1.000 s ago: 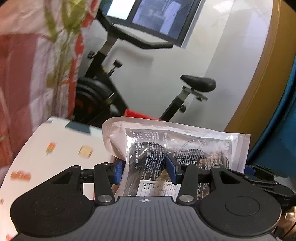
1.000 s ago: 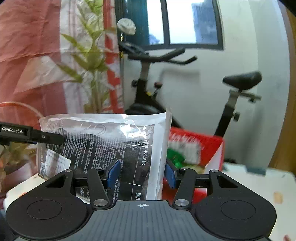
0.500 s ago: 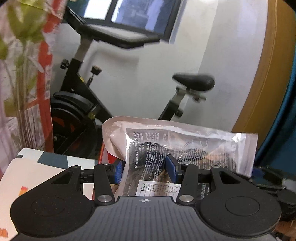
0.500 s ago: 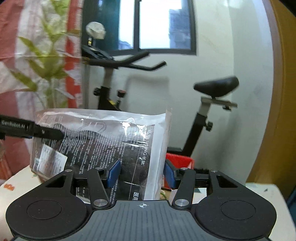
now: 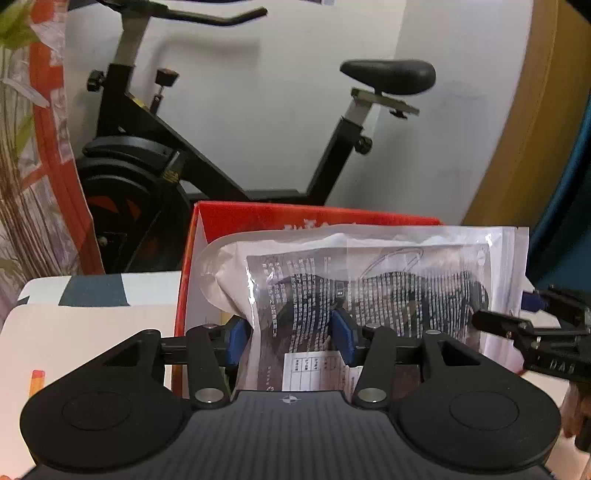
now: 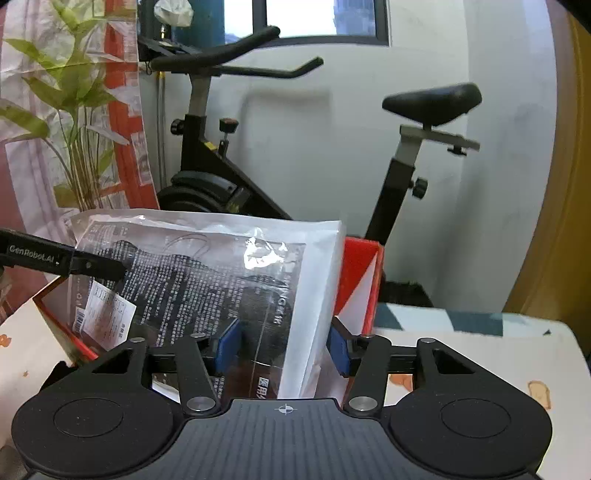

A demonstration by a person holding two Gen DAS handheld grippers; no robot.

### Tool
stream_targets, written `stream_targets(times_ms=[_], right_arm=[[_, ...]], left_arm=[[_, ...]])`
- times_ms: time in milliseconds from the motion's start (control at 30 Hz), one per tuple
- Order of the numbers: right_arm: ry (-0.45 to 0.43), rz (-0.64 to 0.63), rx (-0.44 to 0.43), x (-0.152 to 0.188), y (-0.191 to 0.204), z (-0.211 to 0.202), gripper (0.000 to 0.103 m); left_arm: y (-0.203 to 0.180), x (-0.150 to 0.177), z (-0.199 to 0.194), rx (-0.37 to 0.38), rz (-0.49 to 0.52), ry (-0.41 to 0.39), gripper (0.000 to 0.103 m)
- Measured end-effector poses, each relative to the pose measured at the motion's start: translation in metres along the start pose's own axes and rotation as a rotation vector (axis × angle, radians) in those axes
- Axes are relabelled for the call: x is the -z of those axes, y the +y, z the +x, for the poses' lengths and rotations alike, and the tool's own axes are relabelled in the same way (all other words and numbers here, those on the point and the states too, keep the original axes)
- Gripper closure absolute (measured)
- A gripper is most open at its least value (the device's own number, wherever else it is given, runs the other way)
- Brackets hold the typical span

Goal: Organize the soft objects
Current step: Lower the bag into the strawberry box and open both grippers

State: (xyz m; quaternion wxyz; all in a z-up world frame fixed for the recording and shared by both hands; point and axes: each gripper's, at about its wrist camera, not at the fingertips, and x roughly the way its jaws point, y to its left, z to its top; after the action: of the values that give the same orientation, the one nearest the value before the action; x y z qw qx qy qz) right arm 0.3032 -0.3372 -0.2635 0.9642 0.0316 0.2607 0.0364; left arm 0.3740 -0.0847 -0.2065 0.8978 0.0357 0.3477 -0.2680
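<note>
Both grippers, left gripper [image 5: 291, 338] and right gripper [image 6: 282, 349], pinch the sealed mask packet [image 5: 369, 288] taut, apparently to drop it upright into the red box [image 5: 280, 218].

A black exercise bike [image 6: 258, 177] stands against the white wall — its saddle [image 6: 432, 101] to the right, handlebars [image 6: 236, 59] under a window [image 6: 321, 16]. Left of the bike, a leafy green plant [image 6: 70, 110] before a red-and-white curtain [image 6: 122, 110].

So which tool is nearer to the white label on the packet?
Left. The left tool grips the packet just above the white label. The right tool grips the opposite end, away from the label.
</note>
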Motion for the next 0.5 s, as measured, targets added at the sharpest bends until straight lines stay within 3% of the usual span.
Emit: stream_targets(times_ms=[133,233,267,367,433,500], right_arm=[[0.021,-0.008,0.003,0.000,-0.003,-0.002,0.048],[0.019,-0.011,-0.018,-0.006,-0.004,-0.009,0.054],[0.021,-0.007,-0.028,-0.009,-0.004,-0.011,0.060],[0.019,-0.016,-0.050,-0.021,-0.003,-0.015,0.075],[0.039,-0.031,-0.090,-0.032,0.001,-0.013,0.076],[0.094,-0.028,-0.142,-0.042,0.004,-0.003,0.076]], left_arm=[[0.010,0.003,-0.010,-0.002,-0.015,0.005,0.052],[0.018,0.004,-0.019,-0.007,-0.037,-0.019,0.052],[0.019,0.003,-0.022,-0.012,-0.044,-0.033,0.055],[0.019,-0.004,-0.027,0.018,-0.063,-0.044,0.084],[0.014,-0.009,-0.020,0.042,-0.063,-0.013,0.085],[0.006,-0.011,-0.001,0.078,-0.061,0.066,0.085]])
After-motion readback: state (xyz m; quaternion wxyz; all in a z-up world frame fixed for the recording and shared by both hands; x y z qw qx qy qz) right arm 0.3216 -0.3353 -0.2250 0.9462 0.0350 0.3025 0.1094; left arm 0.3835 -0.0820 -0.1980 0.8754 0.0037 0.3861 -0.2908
